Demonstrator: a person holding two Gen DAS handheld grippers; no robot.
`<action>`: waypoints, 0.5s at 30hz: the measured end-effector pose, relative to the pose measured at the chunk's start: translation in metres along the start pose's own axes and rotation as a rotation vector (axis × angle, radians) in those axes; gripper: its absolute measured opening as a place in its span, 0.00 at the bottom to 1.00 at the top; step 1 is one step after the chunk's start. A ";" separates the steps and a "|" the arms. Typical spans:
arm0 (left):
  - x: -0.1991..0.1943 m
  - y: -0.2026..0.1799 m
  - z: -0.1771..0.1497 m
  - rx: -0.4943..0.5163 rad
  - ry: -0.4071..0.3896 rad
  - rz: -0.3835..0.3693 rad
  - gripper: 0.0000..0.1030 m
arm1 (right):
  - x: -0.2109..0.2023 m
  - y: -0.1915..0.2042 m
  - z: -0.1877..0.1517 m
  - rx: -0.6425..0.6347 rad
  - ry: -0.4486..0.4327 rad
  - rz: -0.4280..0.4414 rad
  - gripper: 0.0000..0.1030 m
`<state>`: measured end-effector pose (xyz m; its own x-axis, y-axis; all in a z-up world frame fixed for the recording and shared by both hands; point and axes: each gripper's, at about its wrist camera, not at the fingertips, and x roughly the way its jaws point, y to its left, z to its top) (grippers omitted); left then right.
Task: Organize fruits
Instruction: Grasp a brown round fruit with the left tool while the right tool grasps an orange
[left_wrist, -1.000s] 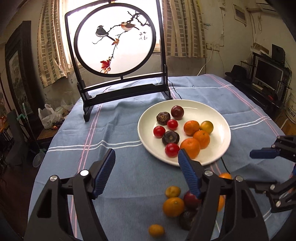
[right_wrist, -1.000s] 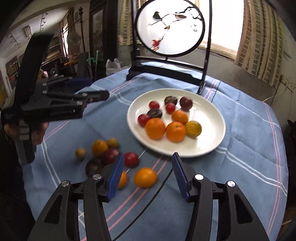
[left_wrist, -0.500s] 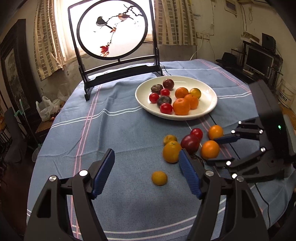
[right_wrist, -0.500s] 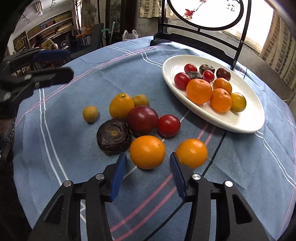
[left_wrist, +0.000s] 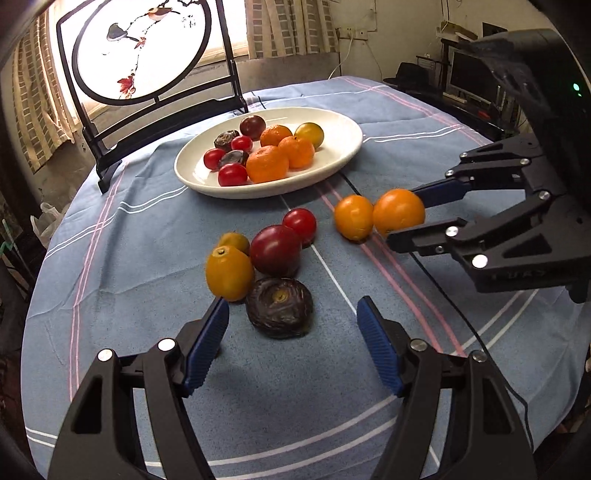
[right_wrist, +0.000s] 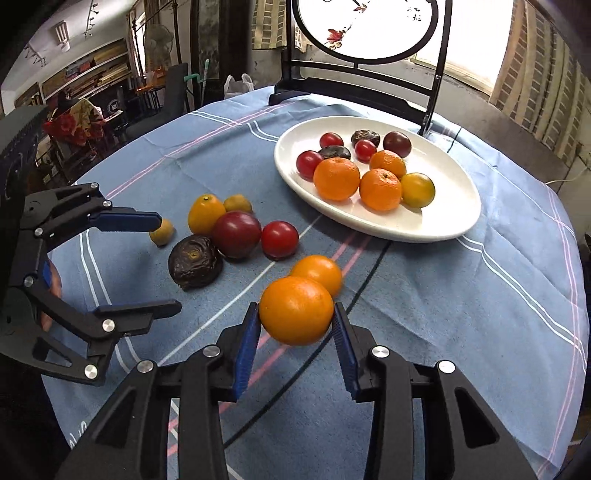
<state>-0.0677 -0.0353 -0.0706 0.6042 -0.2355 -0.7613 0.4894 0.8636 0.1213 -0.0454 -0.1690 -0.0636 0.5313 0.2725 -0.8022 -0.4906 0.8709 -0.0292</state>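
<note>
Right gripper (right_wrist: 295, 326) is clamping an orange (right_wrist: 295, 310) between its blue pads, holding it just above the blue tablecloth (right_wrist: 461, 314). Touching it at 1 o'clock, a second orange (right_wrist: 321, 271) is lying on the cloth. Left gripper (left_wrist: 293, 345) is hanging with jaws spread wide, a wrinkled dark fruit (left_wrist: 279, 312) sitting between its fingertips. White plate (right_wrist: 443, 221) of fruit is waiting at 1 o'clock.
</note>
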 end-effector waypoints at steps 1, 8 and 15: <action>0.004 0.000 0.002 -0.003 0.008 0.004 0.68 | 0.000 -0.002 -0.001 0.004 0.000 0.001 0.38; 0.026 0.007 0.006 -0.057 0.074 0.015 0.54 | 0.000 -0.003 -0.007 0.009 -0.005 0.015 0.38; 0.023 0.012 0.004 -0.082 0.073 0.017 0.43 | -0.003 -0.001 -0.009 0.015 -0.009 0.019 0.38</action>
<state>-0.0453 -0.0320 -0.0846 0.5633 -0.1899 -0.8041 0.4248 0.9013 0.0848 -0.0527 -0.1748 -0.0662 0.5285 0.2924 -0.7970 -0.4899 0.8718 -0.0050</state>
